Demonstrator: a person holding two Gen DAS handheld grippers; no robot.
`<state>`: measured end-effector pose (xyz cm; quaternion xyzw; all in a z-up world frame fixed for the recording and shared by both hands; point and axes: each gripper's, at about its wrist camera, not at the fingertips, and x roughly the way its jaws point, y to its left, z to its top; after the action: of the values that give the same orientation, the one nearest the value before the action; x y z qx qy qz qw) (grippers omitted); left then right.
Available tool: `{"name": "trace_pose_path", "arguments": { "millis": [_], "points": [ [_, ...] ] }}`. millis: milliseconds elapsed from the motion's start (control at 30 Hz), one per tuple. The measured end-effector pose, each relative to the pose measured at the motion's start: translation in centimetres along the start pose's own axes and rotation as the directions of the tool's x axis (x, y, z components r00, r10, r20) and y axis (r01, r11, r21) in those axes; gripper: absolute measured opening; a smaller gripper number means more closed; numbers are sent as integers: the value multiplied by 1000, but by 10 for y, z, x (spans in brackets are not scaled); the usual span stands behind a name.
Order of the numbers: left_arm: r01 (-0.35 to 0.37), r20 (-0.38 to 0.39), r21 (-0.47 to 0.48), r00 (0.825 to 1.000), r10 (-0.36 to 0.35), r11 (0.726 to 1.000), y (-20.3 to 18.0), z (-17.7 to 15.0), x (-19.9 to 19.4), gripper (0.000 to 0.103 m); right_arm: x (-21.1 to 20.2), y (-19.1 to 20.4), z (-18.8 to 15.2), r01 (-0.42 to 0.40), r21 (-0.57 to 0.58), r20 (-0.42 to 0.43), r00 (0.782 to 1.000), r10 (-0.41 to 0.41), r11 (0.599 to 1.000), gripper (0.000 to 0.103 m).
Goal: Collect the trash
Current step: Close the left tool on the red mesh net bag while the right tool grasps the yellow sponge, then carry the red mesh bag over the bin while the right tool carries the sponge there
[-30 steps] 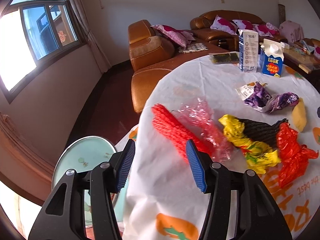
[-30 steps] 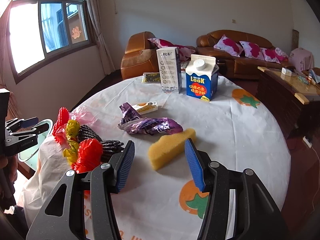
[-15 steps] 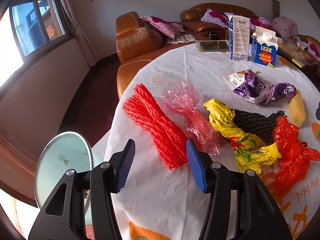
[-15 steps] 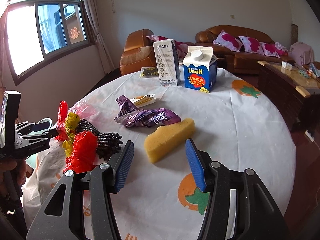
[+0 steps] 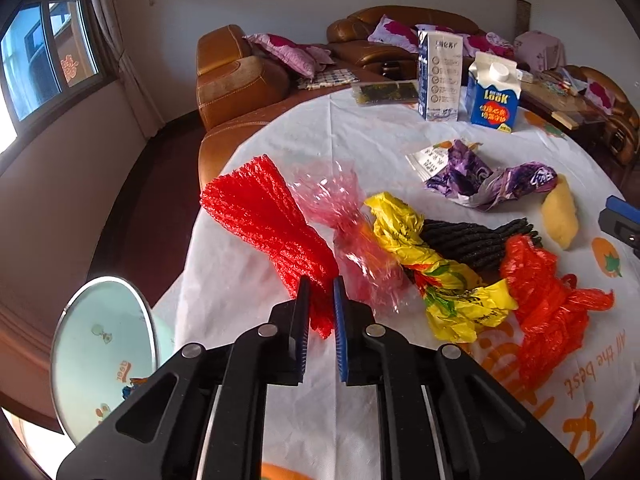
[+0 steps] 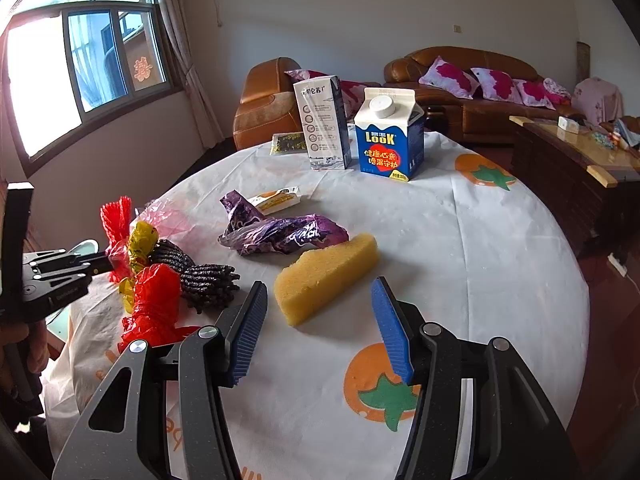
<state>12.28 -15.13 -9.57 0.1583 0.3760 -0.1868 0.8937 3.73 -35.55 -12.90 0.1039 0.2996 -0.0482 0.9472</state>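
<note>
- Left wrist view: left hand-held gripper (image 5: pixel 320 312) pinches red mesh (image 5: pixel 268 232) at 12 o'clock.
- Right hand-held gripper (image 6: pixel 320 332) gapes empty.
- Wrappers, sponge (image 6: pixel 328 276) remain on counter (image 6: pixel 460 248); collecting looks barely begun.

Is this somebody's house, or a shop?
Most likely a home living room: brown leather sofas with flowered cushions line the wall, a round table wears a fruit-printed cloth, and milk cartons stand on it.
</note>
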Motion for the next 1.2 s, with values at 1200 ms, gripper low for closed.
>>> {"name": "trace_pose_path", "arguments": {
  "millis": [1200],
  "points": [
    [-234,-33,-59,972,232,971,123,-66,-64,11,-7,64,44,-69,-90,12,997,71,994,16]
  ]
}}
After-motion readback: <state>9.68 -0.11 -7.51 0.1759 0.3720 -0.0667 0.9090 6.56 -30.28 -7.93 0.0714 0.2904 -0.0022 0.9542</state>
